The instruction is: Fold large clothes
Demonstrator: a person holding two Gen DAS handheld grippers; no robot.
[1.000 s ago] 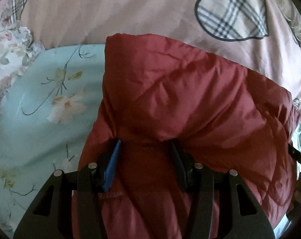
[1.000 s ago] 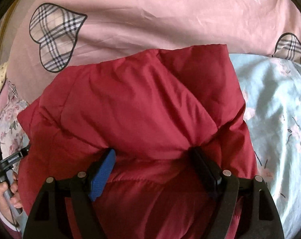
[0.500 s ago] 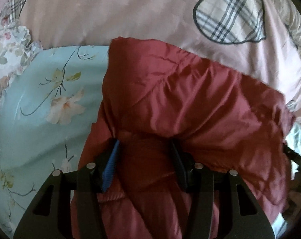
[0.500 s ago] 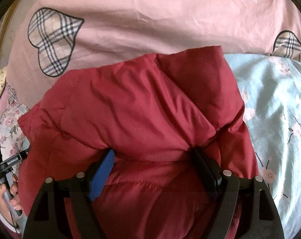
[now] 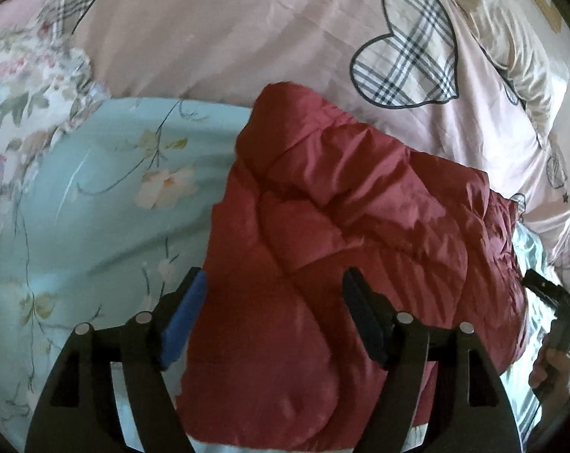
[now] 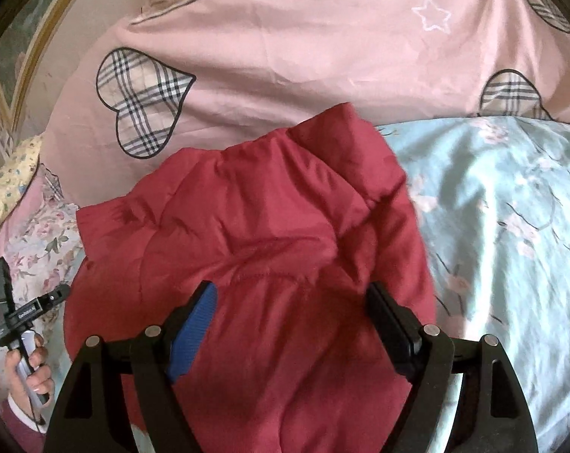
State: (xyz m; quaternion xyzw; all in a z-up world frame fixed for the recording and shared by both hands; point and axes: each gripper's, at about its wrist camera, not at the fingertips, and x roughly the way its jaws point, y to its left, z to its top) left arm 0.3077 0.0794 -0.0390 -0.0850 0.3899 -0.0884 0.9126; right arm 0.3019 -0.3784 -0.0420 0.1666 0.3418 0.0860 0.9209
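A dark red quilted jacket (image 5: pixel 360 207) lies folded in a thick bundle on the light blue floral bedsheet (image 5: pixel 96 207). My left gripper (image 5: pixel 273 279) hovers over the bundle's near left edge. Its jaws are opening, and the cloth lies below them without being pinched. In the right wrist view the same jacket (image 6: pixel 266 207) fills the middle. My right gripper (image 6: pixel 292 290) hangs above its near part with the jaws wide apart, and the pads do not press on the fabric.
A pink duvet (image 6: pixel 304 56) with plaid hearts is heaped just behind the jacket. The floral sheet (image 6: pixel 511 207) stretches to the right. A hand holding the other gripper (image 6: pixel 24 355) shows at the far left, and a floral pillow (image 5: pixel 17 87) lies at the upper left.
Both grippers have let go of the bunched red fabric and drawn back and upward. The left jaws have spread wider. The jacket has dropped into a flatter folded bundle.
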